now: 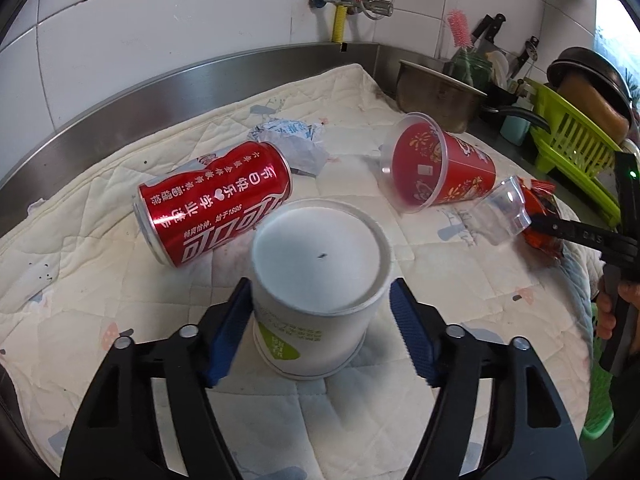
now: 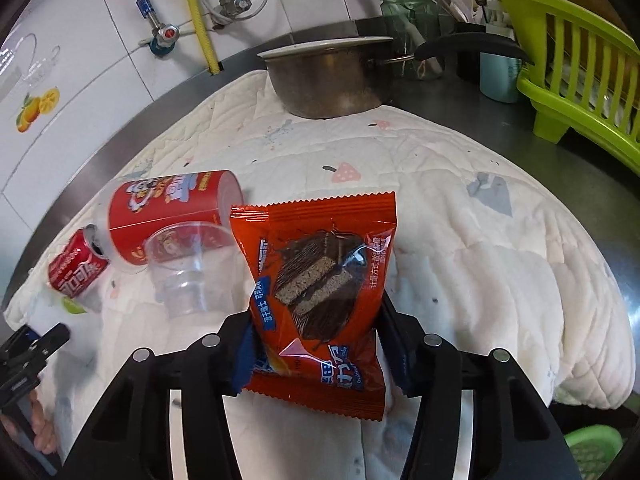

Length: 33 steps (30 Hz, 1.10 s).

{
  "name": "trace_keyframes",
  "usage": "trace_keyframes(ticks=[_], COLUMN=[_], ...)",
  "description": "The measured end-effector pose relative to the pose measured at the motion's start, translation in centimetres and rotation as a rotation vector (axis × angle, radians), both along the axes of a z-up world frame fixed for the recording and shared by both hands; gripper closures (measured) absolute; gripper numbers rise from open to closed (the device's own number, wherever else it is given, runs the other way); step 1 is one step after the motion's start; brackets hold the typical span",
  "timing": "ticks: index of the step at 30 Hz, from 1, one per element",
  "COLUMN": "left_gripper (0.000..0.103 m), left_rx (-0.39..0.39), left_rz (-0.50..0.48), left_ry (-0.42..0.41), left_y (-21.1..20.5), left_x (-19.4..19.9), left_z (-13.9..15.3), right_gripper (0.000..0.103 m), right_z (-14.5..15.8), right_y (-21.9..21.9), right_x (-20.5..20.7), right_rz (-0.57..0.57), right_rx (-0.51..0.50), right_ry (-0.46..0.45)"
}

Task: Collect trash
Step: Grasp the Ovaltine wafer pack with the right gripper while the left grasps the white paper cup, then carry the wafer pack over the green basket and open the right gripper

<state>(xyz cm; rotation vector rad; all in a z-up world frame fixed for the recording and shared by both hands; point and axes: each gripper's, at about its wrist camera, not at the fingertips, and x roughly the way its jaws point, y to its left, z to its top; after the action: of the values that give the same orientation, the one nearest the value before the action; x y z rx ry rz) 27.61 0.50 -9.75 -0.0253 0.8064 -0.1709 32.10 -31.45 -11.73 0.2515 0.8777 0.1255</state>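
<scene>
My left gripper (image 1: 320, 300) straddles a white paper cup (image 1: 316, 300) standing upside down on the quilted cloth (image 1: 100, 300); the left pad touches it and a narrow gap shows at the right pad. A red cola can (image 1: 212, 200) lies behind it, with crumpled paper (image 1: 296, 140), a red plastic tub (image 1: 436, 168) on its side and a clear plastic cup (image 1: 504, 208). My right gripper (image 2: 316, 344) is shut on an orange-red snack wrapper (image 2: 320, 292). The tub (image 2: 168, 216), clear cup (image 2: 192, 272) and can (image 2: 76, 268) also show in the right wrist view.
A steel pot (image 2: 332, 80) stands at the back of the cloth. A green dish rack (image 2: 576, 80), a glass jar with utensils (image 2: 412, 20) and knives stand at the right. Steel counter rim and tiled wall with pipes (image 1: 340, 8) run behind.
</scene>
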Motion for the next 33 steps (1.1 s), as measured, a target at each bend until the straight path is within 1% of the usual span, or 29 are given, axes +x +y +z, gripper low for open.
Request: trace_keyframes(ticks=[2,10,15,17,22,27,32,33], left_gripper=[0.042,0.044,0.044,0.044,0.044,0.044,0.044,0.044], left_rx=[-0.007,-0.027,-0.033,-0.034,-0.040,-0.045,-0.060,-0.061], left_rz=[-0.001,-0.018,-0.049,-0.064,-0.118,-0.191,-0.275,-0.296], left_ry=[-0.002,-0.024,-0.059,-0.075,-0.101,-0.116,-0.108,-0.105], left_y=[0.1,0.1,-0.6,-1.1,-3.4,-6.7,-10.8,-11.9], left_x=[0.0,-1.3,-3.4,-4.4,-7.1,-9.4,-11.3,-11.7], left_z=[0.0,0.8,2.6,3.5,5.1,6.1,6.4,6.4], right_gripper=[0.052,0.052,0.052,0.052,0.050,0.049,0.042,0.040], right_z=[0.3,2.1,2.6,2.5,1.1,-1.6,-3.3,-3.5], right_y=[-0.1,-1.1,-2.6,-3.3,-5.8,-9.1,-11.6,-12.0], right_x=[-0.8,-6.0,-11.4,-13.7,-19.4,-24.3,-27.2,-27.6], right_rz=[-0.002,-0.013,-0.041,-0.063,-0.133,-0.215,-0.264,-0.275], right_rx=[0.004,0.031,0.021,-0.003,-0.089,-0.149,-0.169,-0.176], right_ry=[-0.008,-0.056,-0.071,-0.071,-0.042,0.038,0.081,0.088])
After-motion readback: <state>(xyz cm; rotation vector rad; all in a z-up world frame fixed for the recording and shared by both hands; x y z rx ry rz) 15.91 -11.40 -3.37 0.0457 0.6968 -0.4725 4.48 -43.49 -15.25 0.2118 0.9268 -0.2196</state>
